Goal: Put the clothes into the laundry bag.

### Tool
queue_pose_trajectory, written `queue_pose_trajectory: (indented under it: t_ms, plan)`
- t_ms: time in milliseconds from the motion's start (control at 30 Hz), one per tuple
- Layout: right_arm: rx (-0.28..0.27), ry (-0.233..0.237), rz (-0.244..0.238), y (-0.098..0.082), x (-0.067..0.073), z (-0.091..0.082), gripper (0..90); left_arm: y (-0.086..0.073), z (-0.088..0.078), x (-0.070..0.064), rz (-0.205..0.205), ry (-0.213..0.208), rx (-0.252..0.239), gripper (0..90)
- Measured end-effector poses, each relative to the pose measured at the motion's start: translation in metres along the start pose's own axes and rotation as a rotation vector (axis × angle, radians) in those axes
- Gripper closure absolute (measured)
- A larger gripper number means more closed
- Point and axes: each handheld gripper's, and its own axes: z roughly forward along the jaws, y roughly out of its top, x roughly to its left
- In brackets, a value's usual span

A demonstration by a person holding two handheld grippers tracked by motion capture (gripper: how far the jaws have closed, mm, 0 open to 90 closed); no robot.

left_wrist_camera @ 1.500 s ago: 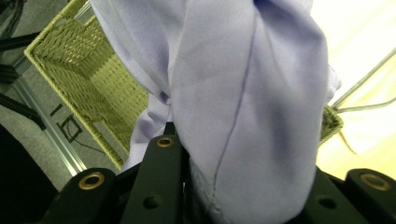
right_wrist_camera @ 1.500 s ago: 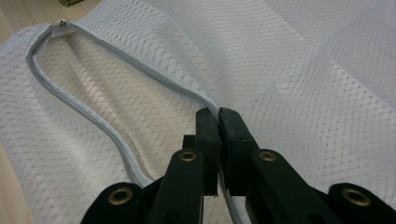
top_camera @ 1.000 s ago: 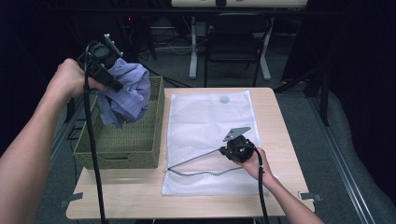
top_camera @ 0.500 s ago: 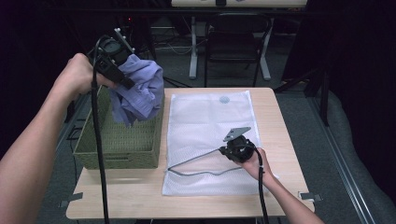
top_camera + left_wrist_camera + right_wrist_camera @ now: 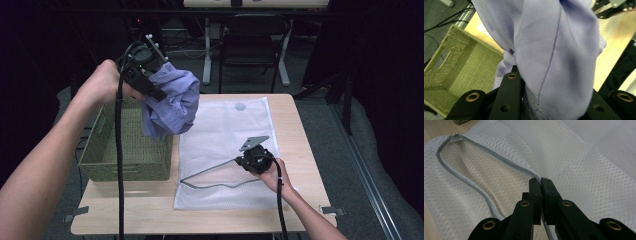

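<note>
Lilac cloth (image 5: pixel 171 102), soft and light, hangs bunched from left claw (image 5: pixel 152 91) pinching its seam; right claw (image 5: pixel 541 185) nips mesh bag's (image 5: pixel 227 135) limp zipper rim.

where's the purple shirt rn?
The purple shirt hangs bunched from the left gripper, in the air at the high view's upper left, over the right edge of the green woven basket and the near edge of the white mesh laundry bag.

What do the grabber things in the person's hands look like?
Both are black. The left gripper has small white knobs on top, and a thick black cable hangs from it. The right gripper carries a grey three-cornered plate and trails a thinner black cable. Their flat black jaws have brass-ringed holes. The forearms are bare, with no sleeves.
</note>
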Motion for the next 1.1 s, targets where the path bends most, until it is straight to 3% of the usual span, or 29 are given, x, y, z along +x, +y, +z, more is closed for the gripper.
queue_pose_trajectory:
  t_ms: [233,667,1100]
  plan:
    - [0.0,0.0,0.0,0.0,0.0,-0.001,87.3,0.006,0.016,-0.017,0.059,-0.052,0.003,75.9]
    - [0.005,-0.008,0.007,0.0,-0.001,-0.001,87.4,0.008,0.049,-0.045,0.13,-0.13,0.024,75.8]
    - [0.007,-0.022,0.026,0.0,-0.001,0.0,87.7,-0.003,0.08,-0.064,0.167,-0.229,0.044,75.5]
